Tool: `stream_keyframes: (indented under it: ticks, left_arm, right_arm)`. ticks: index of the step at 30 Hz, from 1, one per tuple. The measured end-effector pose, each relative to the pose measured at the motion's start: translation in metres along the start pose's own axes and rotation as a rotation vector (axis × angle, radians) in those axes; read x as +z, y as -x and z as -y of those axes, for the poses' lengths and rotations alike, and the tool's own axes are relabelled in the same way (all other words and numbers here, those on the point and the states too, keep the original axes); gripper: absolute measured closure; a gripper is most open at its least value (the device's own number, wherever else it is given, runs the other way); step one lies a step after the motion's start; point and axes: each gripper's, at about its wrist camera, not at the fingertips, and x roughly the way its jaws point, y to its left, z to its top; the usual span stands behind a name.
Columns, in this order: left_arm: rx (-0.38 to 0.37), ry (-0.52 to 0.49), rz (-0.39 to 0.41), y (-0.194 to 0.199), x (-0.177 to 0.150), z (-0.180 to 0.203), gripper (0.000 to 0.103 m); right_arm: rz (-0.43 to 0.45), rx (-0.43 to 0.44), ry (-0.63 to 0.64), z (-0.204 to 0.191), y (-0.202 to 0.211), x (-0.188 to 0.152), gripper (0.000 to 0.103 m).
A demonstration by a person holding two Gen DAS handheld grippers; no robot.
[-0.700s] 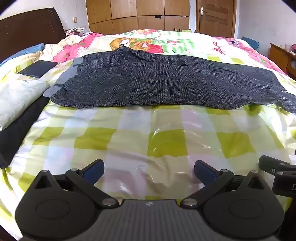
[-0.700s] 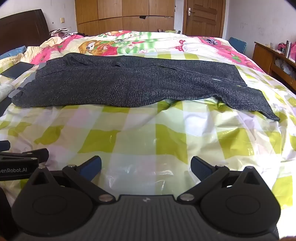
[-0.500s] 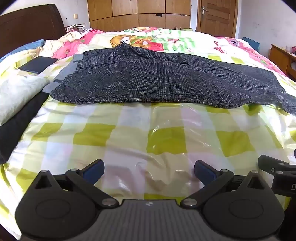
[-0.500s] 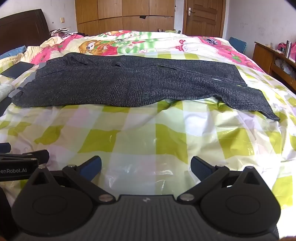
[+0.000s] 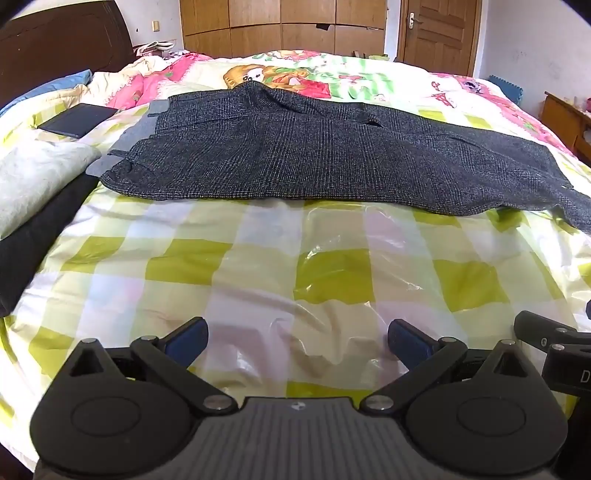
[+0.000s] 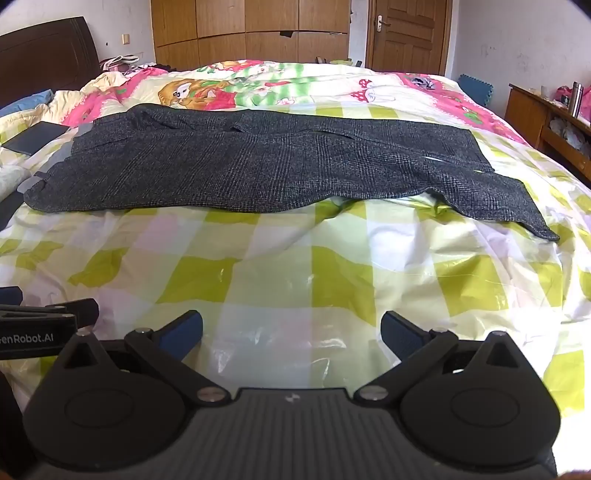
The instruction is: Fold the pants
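Green-checked quilt (image 5: pixel 184 266) on bed; dark flat case (image 5: pixel 79 120) near headboard (image 5: pixel 55 44); wooden wardrobe (image 6: pixel 251 29), door (image 6: pixel 406 33) behind

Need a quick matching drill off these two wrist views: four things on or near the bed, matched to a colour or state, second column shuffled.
Things:
1. pants
2. bedspread
3. left gripper
4. door

States:
A. green and white check under clear plastic
B. brown wood, shut
C. dark grey check, laid flat across the bed
D. fingers wide apart, nothing between them

Pairs: 1-C, 2-A, 3-D, 4-B
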Motion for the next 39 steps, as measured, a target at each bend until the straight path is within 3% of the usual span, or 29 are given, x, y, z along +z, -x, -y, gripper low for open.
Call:
stream_keyframes:
  ticks: [39]
  left_arm:
    - [0.004,-0.024,0.016,0.0022,-0.0010,0.0036,0.000]
  right_arm:
    - [0.000,0.000,0.004,-0.0008,-0.0003,-0.0004,0.001]
